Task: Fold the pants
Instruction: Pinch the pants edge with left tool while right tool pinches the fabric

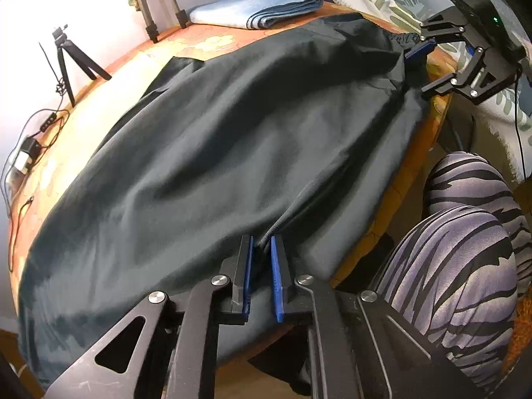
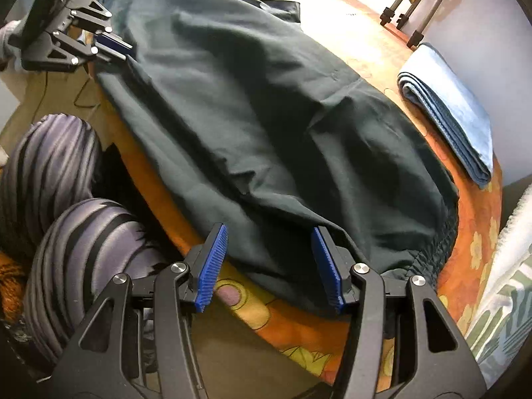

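Dark green pants (image 1: 249,116) lie spread across the orange floral table (image 1: 206,43), waistband to the right in the left wrist view. My left gripper (image 1: 262,240) is at the near hem edge, its blue pads shut on a raised fold of the fabric. The right wrist view shows the same pants (image 2: 266,99) and the left gripper (image 2: 128,52) clamped on their far corner. My right gripper (image 2: 268,230) stands open just above the near edge beside the gathered waistband (image 2: 429,262), gripping nothing. The left wrist view shows the right gripper (image 1: 415,73) straddling the waistband corner.
A folded blue towel (image 2: 449,106) lies at the table's far side, with tripod legs (image 2: 415,6) behind it. A small black tripod (image 1: 66,60), cables and an adapter (image 1: 30,149) sit along the far left edge. A person's knees in striped leggings (image 1: 465,232) are against the near table edge (image 2: 299,329).
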`<action>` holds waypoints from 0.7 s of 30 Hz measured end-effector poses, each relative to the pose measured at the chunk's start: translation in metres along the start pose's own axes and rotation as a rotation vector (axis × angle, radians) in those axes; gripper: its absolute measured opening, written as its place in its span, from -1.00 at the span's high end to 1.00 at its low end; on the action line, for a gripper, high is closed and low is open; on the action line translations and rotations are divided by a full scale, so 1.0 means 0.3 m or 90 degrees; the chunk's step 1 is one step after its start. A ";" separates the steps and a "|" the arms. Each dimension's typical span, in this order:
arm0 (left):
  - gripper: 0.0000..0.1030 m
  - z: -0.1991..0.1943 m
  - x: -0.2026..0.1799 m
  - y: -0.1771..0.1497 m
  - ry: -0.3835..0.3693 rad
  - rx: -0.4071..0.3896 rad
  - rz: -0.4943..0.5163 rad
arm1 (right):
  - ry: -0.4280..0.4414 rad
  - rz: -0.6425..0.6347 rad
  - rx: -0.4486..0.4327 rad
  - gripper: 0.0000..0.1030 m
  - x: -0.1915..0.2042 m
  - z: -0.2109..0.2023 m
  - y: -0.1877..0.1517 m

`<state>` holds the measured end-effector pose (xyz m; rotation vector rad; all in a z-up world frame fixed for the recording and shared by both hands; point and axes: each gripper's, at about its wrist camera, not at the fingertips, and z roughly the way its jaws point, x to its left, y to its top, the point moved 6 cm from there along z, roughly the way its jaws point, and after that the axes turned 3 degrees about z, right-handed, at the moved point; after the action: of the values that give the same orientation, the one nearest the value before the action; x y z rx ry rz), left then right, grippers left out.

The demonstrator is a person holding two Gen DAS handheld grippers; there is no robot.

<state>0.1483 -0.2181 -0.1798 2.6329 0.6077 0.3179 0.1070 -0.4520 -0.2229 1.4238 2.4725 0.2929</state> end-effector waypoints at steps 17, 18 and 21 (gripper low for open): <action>0.94 -0.032 0.063 0.040 0.001 -0.041 -0.051 | -0.023 -0.048 -0.032 -0.08 0.016 -0.010 0.043; 0.94 -0.034 0.065 0.043 0.003 -0.043 -0.052 | -0.026 -0.051 -0.030 -0.08 0.019 0.003 0.046; 0.94 -0.040 0.060 0.042 0.002 -0.045 -0.048 | -0.041 -0.081 -0.015 0.34 0.035 0.052 0.053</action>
<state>0.1651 -0.2159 -0.1612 2.5353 0.6813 0.3155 0.1201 -0.4344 -0.2340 1.2395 2.4860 0.2439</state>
